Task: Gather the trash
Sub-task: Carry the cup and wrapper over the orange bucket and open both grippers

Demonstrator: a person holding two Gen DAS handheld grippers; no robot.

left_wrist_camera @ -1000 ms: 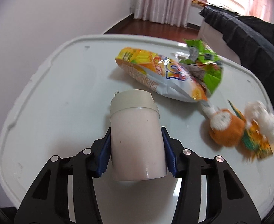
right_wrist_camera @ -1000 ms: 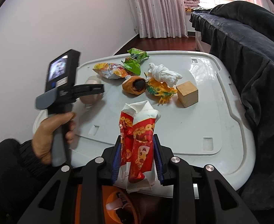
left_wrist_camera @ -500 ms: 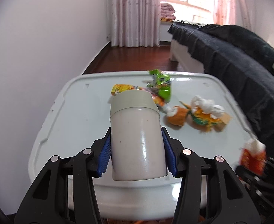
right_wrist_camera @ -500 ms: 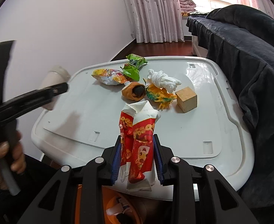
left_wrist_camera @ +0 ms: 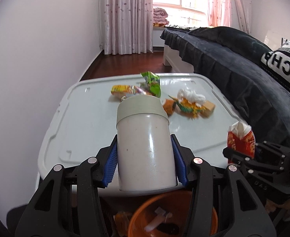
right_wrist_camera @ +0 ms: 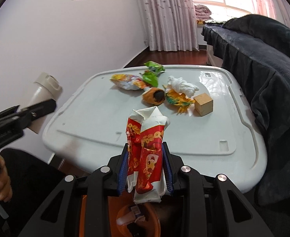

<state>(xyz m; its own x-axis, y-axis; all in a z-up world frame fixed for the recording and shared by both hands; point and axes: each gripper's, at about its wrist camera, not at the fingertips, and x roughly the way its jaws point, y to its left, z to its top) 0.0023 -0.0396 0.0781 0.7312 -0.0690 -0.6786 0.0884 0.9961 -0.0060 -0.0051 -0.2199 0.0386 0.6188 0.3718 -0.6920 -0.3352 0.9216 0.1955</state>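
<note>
My left gripper point(left_wrist_camera: 145, 165) is shut on a beige cup with a lid point(left_wrist_camera: 144, 144), held off the near edge of the white table point(left_wrist_camera: 85, 122) above an orange bin point(left_wrist_camera: 172, 217). My right gripper point(right_wrist_camera: 145, 169) is shut on a red and white wrapper point(right_wrist_camera: 148, 150), also held above the orange bin point(right_wrist_camera: 139, 217). The cup also shows at the left of the right wrist view point(right_wrist_camera: 44, 90). On the table lie a yellow snack bag point(right_wrist_camera: 128, 82), a green wrapper point(right_wrist_camera: 153, 73), a white crumpled tissue point(right_wrist_camera: 181, 85) and a yellow-green wrapper point(right_wrist_camera: 176, 98).
An orange plush toy point(right_wrist_camera: 153, 97) and a wooden block point(right_wrist_camera: 204, 104) lie among the trash. A bed with a dark blanket point(right_wrist_camera: 263, 63) stands right of the table. A white wall point(left_wrist_camera: 36, 59) is on the left. The bin holds some litter.
My left gripper has lifted the cup off the table and drawn it back over the bin. The right gripper has kept its hold on the wrapper and barely moved.
</note>
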